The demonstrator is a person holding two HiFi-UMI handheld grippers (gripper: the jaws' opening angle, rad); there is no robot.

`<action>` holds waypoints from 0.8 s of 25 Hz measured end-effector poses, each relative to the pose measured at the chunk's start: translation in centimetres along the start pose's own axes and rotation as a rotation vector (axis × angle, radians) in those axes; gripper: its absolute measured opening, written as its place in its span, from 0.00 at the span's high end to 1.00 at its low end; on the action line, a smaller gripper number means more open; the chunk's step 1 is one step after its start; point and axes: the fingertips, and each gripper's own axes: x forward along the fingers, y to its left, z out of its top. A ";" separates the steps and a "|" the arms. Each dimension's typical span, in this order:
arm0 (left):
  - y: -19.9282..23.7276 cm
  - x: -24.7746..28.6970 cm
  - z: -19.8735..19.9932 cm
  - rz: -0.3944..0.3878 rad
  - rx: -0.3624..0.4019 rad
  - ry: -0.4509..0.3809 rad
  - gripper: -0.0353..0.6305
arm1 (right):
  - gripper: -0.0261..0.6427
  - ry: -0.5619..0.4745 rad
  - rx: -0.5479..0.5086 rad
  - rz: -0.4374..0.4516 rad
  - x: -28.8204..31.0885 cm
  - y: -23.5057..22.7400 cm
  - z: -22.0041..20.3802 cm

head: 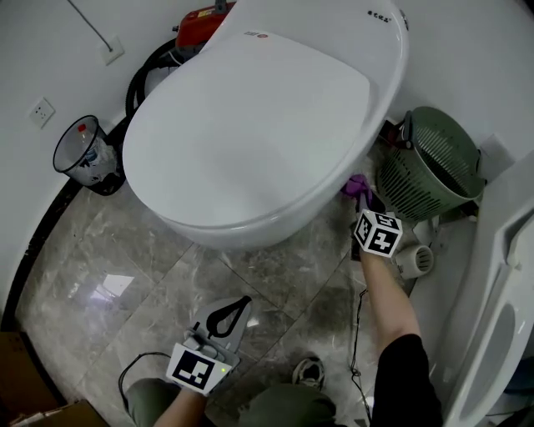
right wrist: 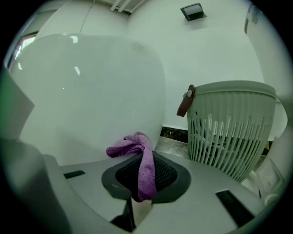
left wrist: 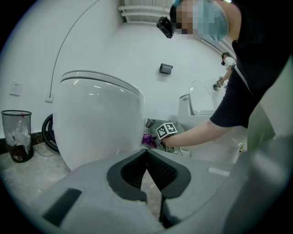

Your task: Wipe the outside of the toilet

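A white toilet (head: 259, 125) with its lid down fills the middle of the head view. My right gripper (head: 360, 193) is shut on a purple cloth (right wrist: 142, 157), which it holds against the toilet's lower right side (right wrist: 91, 100). The cloth (head: 357, 187) shows as a small purple patch by the bowl in the head view, and beside the marker cube (left wrist: 165, 130) in the left gripper view as cloth (left wrist: 149, 140). My left gripper (head: 227, 315) hangs low over the floor in front of the bowl, its jaws shut on nothing.
A green slatted basket (head: 434, 167) stands right of the toilet, close to my right gripper. A mesh waste bin (head: 83, 154) sits at the left wall. A red object (head: 196, 25) and black hose (head: 142, 79) lie behind the bowl. A white fixture (head: 501, 300) borders the right.
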 end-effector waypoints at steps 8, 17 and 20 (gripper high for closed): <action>2.4 -2.2 1.9 0.000 -0.003 -0.068 0.94 | 0.90 -0.098 0.078 0.143 -11.5 7.8 -2.5; 4.8 -8.5 3.6 0.008 0.033 -0.027 0.94 | 0.90 -0.106 0.218 0.281 -23.7 18.4 -2.5; 6.0 -10.3 5.3 0.056 0.079 -0.077 0.94 | 0.90 -0.103 0.125 0.348 -25.4 21.3 -0.2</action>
